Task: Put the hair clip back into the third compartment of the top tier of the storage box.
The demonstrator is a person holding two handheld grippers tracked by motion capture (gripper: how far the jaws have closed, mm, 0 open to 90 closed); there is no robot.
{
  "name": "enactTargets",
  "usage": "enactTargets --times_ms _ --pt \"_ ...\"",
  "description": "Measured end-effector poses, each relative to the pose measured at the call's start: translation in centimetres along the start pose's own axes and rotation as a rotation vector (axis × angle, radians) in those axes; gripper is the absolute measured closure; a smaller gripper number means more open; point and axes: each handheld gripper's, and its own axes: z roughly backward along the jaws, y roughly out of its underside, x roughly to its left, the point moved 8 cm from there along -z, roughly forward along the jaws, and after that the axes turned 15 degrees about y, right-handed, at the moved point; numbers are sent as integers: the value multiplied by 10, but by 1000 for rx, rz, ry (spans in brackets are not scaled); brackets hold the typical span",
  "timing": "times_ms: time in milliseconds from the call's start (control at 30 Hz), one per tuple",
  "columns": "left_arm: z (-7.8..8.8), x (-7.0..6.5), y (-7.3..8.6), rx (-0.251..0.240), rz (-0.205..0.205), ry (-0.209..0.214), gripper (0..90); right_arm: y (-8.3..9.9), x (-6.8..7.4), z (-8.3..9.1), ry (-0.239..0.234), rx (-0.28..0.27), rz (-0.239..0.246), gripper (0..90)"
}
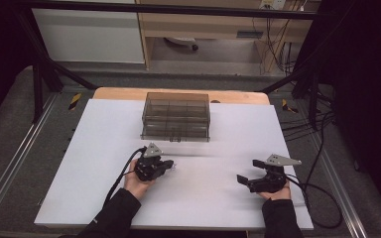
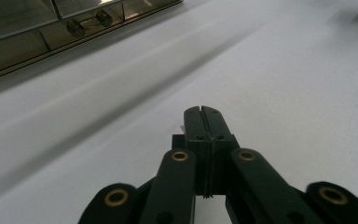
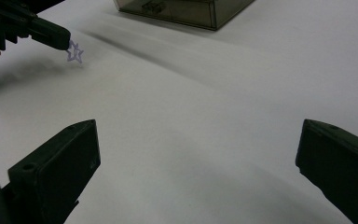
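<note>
My left gripper (image 1: 170, 164) (image 2: 203, 113) rests on the white sheet, left of centre, with its jaws pressed together. In the right gripper view it (image 3: 64, 39) comes in from the top left, and a small purple star outline (image 3: 75, 52) hangs pinched at its tip. My right gripper (image 1: 248, 171) (image 3: 198, 135) lies near the right front of the sheet. It is open wide, with nothing but bare sheet between its jaws. A smoky clear drawer box (image 1: 176, 116) (image 2: 28, 32) (image 3: 182, 9) stands at the far middle, apart from both grippers.
The white sheet (image 1: 104, 148) covers a wooden table. Black cables (image 1: 322, 193) trail off the right edge and a cable (image 1: 121, 173) runs from the left gripper. A dark metal frame (image 1: 44, 74) surrounds the table.
</note>
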Motion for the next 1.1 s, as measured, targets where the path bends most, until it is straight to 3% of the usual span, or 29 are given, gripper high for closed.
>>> enactTargets --times_ms 1100 --pt "14 -9 -10 -14 -40 -10 900 0 0 0 -2 3 3 3"
